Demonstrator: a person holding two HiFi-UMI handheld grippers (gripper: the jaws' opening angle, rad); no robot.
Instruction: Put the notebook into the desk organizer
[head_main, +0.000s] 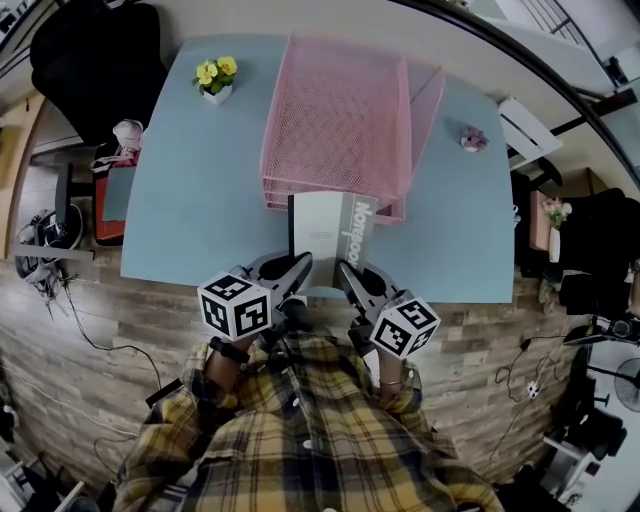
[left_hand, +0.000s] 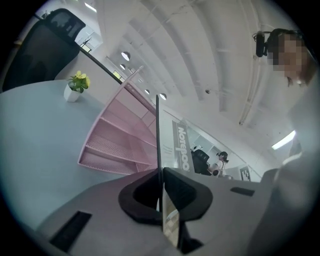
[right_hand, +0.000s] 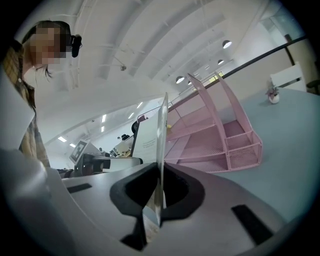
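A grey notebook (head_main: 335, 235) with a black spine strip is held above the near part of the blue table (head_main: 190, 200), its far end at the front of the pink mesh desk organizer (head_main: 340, 120). My left gripper (head_main: 300, 266) is shut on the notebook's near left edge. My right gripper (head_main: 347, 272) is shut on its near right edge. In the left gripper view the notebook (left_hand: 182, 147) runs edge-on out of the left gripper (left_hand: 161, 185) toward the organizer (left_hand: 120, 145). The right gripper view shows the same: notebook (right_hand: 149, 137), right gripper (right_hand: 159, 190), organizer (right_hand: 215, 145).
A small pot of yellow flowers (head_main: 216, 80) stands at the table's far left. A little purple flower (head_main: 473, 139) sits right of the organizer. A black chair (head_main: 95, 55) stands beyond the left corner. The person's plaid shirt (head_main: 300, 440) fills the near side.
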